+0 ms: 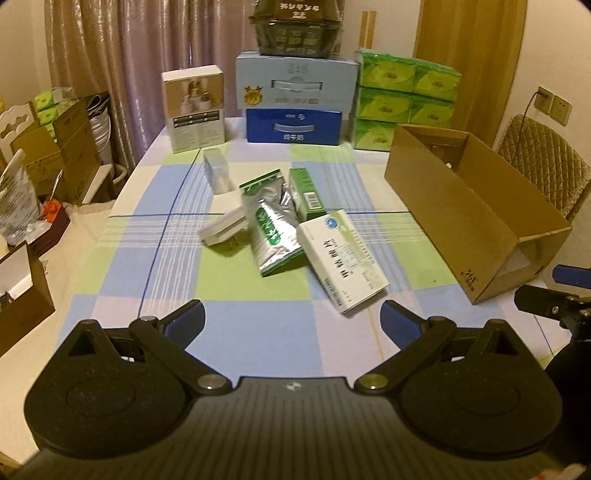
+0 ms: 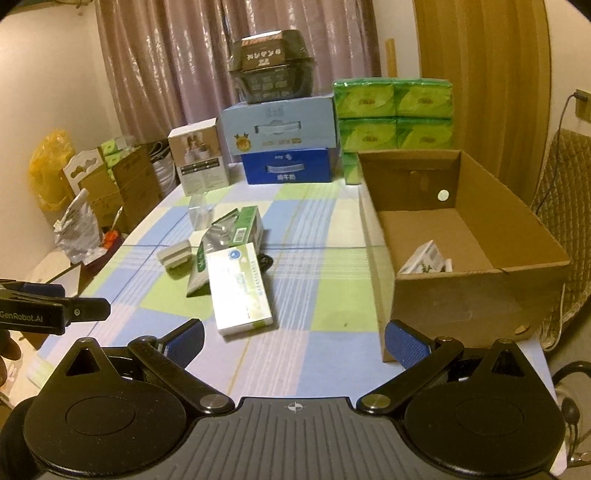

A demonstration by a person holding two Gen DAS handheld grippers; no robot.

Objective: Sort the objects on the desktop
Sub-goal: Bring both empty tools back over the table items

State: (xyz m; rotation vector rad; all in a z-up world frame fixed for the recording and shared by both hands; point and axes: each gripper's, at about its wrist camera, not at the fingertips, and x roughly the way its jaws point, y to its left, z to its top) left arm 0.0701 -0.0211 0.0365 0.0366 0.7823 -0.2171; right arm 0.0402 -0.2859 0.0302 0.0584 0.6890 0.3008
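Observation:
A pile of small items lies mid-table: a white medicine box (image 1: pixel 341 258) (image 2: pixel 238 288), a silver-green foil pouch (image 1: pixel 273 229) (image 2: pixel 207 254), a green carton (image 1: pixel 306 194) (image 2: pixel 247 225), a small white-green box (image 1: pixel 225 229) (image 2: pixel 174 254) and a clear plastic box (image 1: pixel 218 171) (image 2: pixel 200 214). An open cardboard box (image 1: pixel 461 206) (image 2: pixel 461 236) stands at the right with a white item (image 2: pixel 424 258) inside. My left gripper (image 1: pixel 291 323) is open and empty, short of the pile. My right gripper (image 2: pixel 293 341) is open and empty, between the medicine box and the cardboard box.
Stacked blue cartons (image 1: pixel 295 99), a white-tan box (image 1: pixel 194 109), a black basket (image 1: pixel 295 33) and green tissue packs (image 1: pixel 406 96) line the table's far edge. Cartons and bags (image 1: pixel 55 147) stand on the floor at the left. A quilted chair (image 1: pixel 543 162) stands at the right.

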